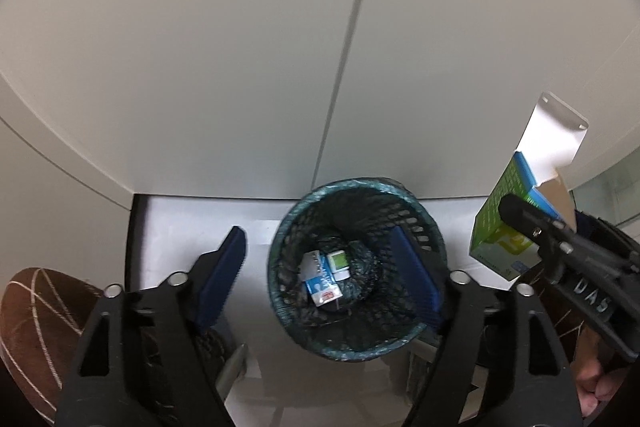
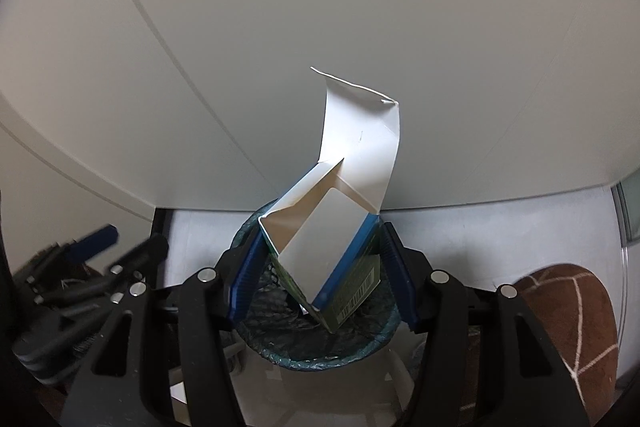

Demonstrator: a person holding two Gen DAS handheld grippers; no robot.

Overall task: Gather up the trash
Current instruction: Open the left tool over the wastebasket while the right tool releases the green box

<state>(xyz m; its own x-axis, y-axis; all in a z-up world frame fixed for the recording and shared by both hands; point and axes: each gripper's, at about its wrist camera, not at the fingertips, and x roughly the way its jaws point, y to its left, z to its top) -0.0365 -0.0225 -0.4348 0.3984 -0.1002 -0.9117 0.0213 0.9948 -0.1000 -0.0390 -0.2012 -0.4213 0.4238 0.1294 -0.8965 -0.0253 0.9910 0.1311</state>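
Held over the mesh wastebasket [image 2: 320, 343] in the right gripper [image 2: 322, 275]: an opened green-and-blue carton [image 2: 320, 247], pinched between the 2 blue pads [image 2: 244, 287], tilted, its white flap standing up toward the pale wall [image 2: 320, 7]. Seen from the left wrist camera as well, the same carton [image 1: 504, 227] up at the right, just beyond the basket's rim [image 1: 280, 227] and clear of it, gripped by the right gripper [image 1: 532, 227] (black body, raised lettering on its side). Spread wide and carrying nothing, the left gripper [image 1: 324, 275], 1 blue pad [image 1: 224, 279] outside the basket on the left, the other across its right rim. Already lying at the bottom of the dark-lined basket: 2 small packages, a blue-and-white box [image 1: 322, 283] and, touching it, a smaller white one with a green panel [image 1: 339, 263]. Standing on a white floor [image 1: 192, 227] against the foot of the wall, near the corner on the left. Brown cushion with pale crossing lines [image 1: 36, 327] at the lower left edge of the left view, and at the lower right [image 2: 568, 323] in the right view.
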